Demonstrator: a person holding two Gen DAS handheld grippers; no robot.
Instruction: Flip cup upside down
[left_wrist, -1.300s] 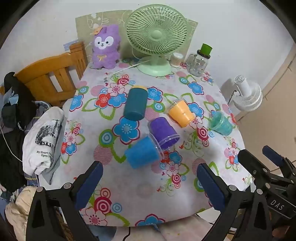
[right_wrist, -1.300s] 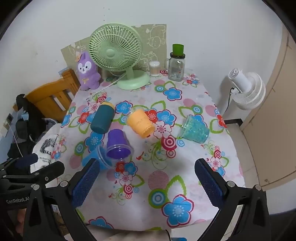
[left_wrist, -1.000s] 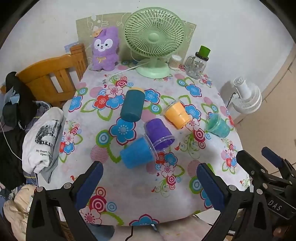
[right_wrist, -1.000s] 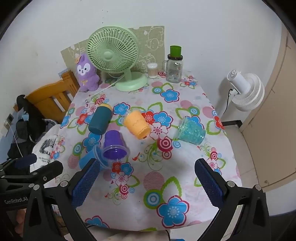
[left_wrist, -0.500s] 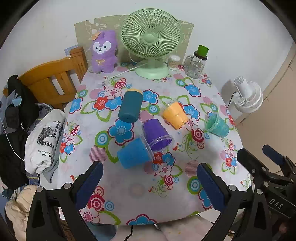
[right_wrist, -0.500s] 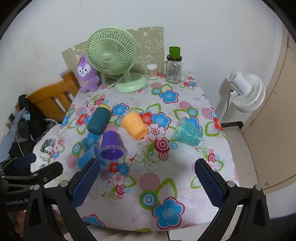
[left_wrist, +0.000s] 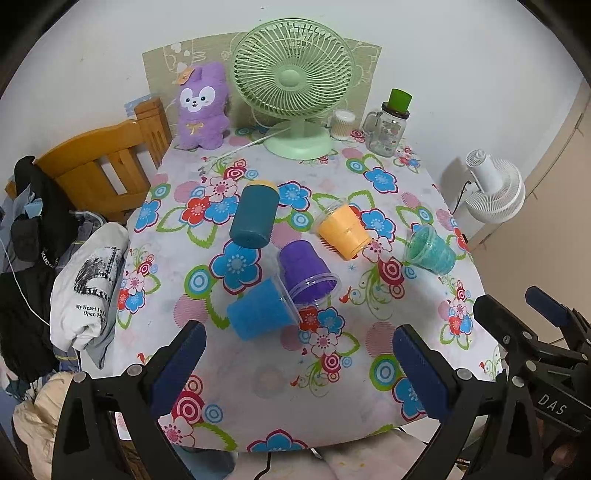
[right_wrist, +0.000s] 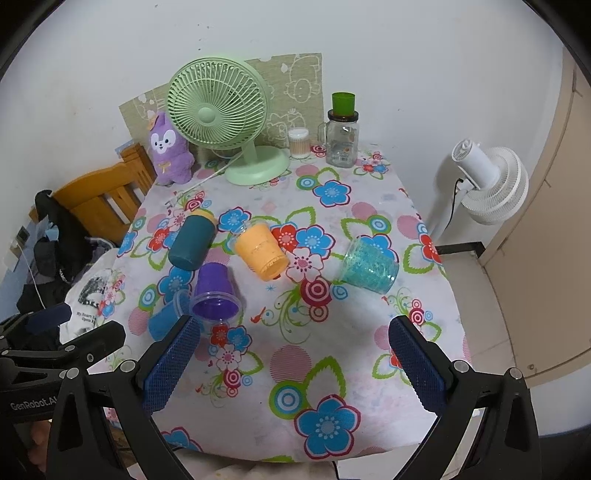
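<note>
Lying on their sides across the floral tablecloth (left_wrist: 406, 192) are five cups: dark teal cup (left_wrist: 255, 216) at 11 o'clock from the purple cup (left_wrist: 306, 272), orange cup (left_wrist: 342, 230) at 1 o'clock, teal glitter cup (left_wrist: 430, 249) at 3 o'clock, and blue cup (left_wrist: 260, 314) touching it at 7 o'clock. Left gripper (left_wrist: 295, 363) and right gripper (right_wrist: 291, 363) both hover spread wide over the near edge, gripping nothing

Lighting: even, bright, indoor.
You get soft shadows under the cups (left_wrist: 343, 230), sharp focus, strong fisheye bending and dark corners.
</note>
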